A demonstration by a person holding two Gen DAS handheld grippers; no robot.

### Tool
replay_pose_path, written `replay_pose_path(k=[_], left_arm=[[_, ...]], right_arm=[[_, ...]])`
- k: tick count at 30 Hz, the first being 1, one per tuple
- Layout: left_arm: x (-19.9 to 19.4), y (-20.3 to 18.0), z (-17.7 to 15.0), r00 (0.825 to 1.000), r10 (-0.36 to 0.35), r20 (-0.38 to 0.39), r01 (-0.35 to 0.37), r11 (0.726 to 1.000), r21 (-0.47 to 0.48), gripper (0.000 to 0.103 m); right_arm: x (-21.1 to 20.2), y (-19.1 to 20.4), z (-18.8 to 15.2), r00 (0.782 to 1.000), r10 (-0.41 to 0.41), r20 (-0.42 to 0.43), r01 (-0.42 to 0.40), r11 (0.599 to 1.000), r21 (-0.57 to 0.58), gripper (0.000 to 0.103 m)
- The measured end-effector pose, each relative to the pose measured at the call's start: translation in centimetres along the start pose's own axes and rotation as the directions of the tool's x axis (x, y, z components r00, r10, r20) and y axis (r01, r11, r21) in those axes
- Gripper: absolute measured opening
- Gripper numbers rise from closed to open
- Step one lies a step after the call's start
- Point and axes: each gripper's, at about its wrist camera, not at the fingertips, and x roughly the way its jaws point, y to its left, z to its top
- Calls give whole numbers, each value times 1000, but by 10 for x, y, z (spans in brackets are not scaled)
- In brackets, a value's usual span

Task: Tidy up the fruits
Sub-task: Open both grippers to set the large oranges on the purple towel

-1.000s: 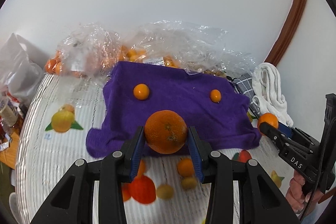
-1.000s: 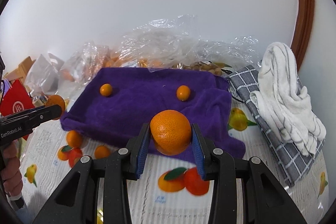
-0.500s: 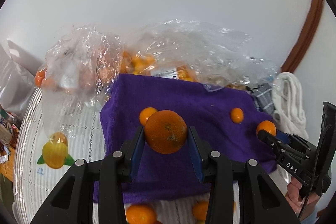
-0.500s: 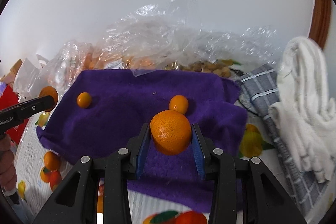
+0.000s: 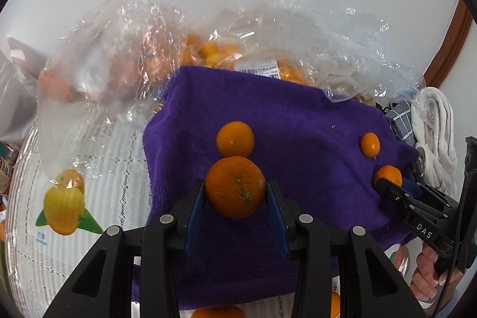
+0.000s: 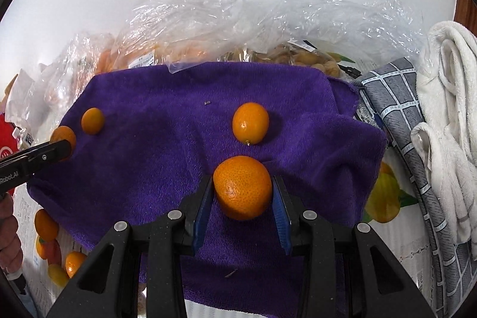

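My left gripper [image 5: 235,192] is shut on a large tangerine [image 5: 235,186], just above the purple towel [image 5: 298,121] and right behind a small kumquat [image 5: 235,138] lying on it. Another kumquat [image 5: 370,144] lies on the towel's right side. My right gripper [image 6: 243,194] is shut on a second tangerine [image 6: 242,191], over the towel [image 6: 167,157] just short of a kumquat [image 6: 250,122]. The left gripper [image 6: 61,146] shows at that view's left edge with its tangerine [image 6: 61,134], beside a kumquat [image 6: 92,120]. The right gripper [image 5: 387,184] shows at the left view's right edge.
Clear plastic bags of oranges [image 5: 125,58] and other fruit [image 6: 298,58] crowd the back against the white wall. A grey checked cloth [image 6: 396,115] and white towel [image 6: 447,115] lie to the right. The tablecloth [image 5: 98,157] carries printed fruit; loose small oranges [image 6: 46,224] lie near the towel's front left.
Both grippers moved forward and down over the purple towel, each still gripping its tangerine. The kumquats on the towel now sit much closer to the fingertips.
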Motion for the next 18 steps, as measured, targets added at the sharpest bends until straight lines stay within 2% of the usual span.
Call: replay_pose_path(k=[2, 7, 10, 12, 14, 18], left_arm=[[4, -1, -1, 1000, 7, -9, -7, 1000, 2, 39], [9, -3, -4, 999, 20, -42, -19, 1000, 16, 39], [5, -4, -7, 999, 27, -44, -26, 999, 27, 40], [-6, -1, -9, 999, 30, -26, -30, 999, 20, 53], [-19, 1, -13, 1000, 23, -8, -22, 1000, 17, 59], [-50, 5, -26, 999, 38, 21, -38, 999, 31, 60]], right_arm=[[-1, -1, 0, 1000, 0, 1, 0, 1000, 2, 40], [-20, -2, 1, 999, -6, 47, 5, 1000, 21, 58], [-36, -2, 1, 998, -6, 60, 4, 999, 36, 58], [-48, -1, -2, 997, -22, 72, 19, 999, 34, 58], [-61, 3, -9, 996, -34, 82, 32, 999, 22, 58], [-82, 7, -23, 994, -42, 98, 41, 999, 20, 58]])
